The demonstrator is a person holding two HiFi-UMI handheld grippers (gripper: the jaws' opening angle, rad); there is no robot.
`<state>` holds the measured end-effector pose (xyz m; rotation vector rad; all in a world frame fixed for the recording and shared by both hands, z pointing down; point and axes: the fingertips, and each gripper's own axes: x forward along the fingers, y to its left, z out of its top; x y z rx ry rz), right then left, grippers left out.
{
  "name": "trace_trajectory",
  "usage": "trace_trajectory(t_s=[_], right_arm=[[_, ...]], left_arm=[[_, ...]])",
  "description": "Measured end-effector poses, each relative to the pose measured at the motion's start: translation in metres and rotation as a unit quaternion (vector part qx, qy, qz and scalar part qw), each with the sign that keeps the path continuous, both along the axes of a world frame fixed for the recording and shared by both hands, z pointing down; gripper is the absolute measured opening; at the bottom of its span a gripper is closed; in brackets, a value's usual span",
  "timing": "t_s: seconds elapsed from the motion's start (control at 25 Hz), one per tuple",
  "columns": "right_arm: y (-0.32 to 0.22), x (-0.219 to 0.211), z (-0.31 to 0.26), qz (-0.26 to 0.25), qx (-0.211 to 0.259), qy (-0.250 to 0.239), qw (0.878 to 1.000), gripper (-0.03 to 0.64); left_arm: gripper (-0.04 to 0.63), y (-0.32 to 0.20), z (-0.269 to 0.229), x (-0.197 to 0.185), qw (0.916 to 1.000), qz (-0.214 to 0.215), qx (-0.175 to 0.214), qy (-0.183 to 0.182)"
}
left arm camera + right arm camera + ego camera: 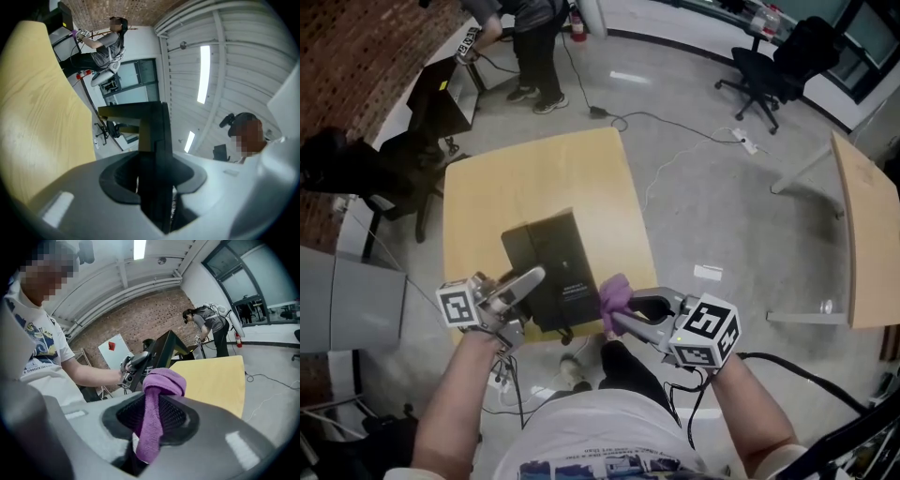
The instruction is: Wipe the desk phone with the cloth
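The black desk phone [551, 267] sits at the near edge of the wooden desk [544, 173], apparently tipped up. My left gripper [532, 278] is shut on its near-left edge. In the left gripper view the phone [157, 136] is a dark slab, edge-on, filling the gap between the left gripper's [154, 176] jaws. My right gripper [617, 314] is shut on a purple cloth [614, 293] just right of the phone, off the desk's front edge. The right gripper view shows the cloth [161, 380] bunched above that gripper's [152, 420] jaws, with the raised phone [164, 352] and the left gripper [136, 365] beyond.
A person [534, 42] stands past the desk's far end by a black monitor [441, 98]. An office chair [759, 75] and another wooden table [862, 234] are to the right. Cables [675, 127] run across the grey floor.
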<state>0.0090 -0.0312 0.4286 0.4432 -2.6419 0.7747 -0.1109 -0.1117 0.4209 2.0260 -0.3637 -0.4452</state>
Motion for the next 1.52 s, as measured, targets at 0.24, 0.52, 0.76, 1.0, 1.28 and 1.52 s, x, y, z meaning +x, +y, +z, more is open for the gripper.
trace_trajectory(t_s=[0.24, 0.52, 0.76, 1.0, 1.28, 1.52], right_arm=[[0.035, 0.015, 0.026, -0.005, -0.035, 0.017, 0.999, 0.087], [0.034, 0.055, 0.044, 0.016, -0.028, 0.052, 0.998, 0.087], [0.011, 0.077, 0.048, 0.034, -0.011, 0.072, 0.997, 0.087], [-0.001, 0.093, 0.055, 0.038, -0.021, 0.077, 0.996, 0.087], [-0.012, 0.094, 0.054, 0.031, -0.030, 0.075, 0.996, 0.087], [-0.018, 0.098, 0.052, 0.023, -0.036, 0.063, 0.997, 0.087]], left_arm=[[0.178, -0.001, 0.000, 0.008, 0.9995, -0.008, -0.018, 0.026], [0.178, -0.015, 0.021, 0.029, 0.9992, -0.015, -0.034, 0.014], [0.178, -0.031, 0.060, 0.044, 0.9985, -0.017, -0.050, -0.011], [0.178, -0.047, 0.114, 0.049, 0.9955, -0.028, -0.057, -0.070], [0.176, -0.060, 0.143, 0.049, 0.9915, -0.013, -0.061, -0.114], [0.176, -0.062, 0.162, 0.046, 0.9882, -0.013, -0.074, -0.133]])
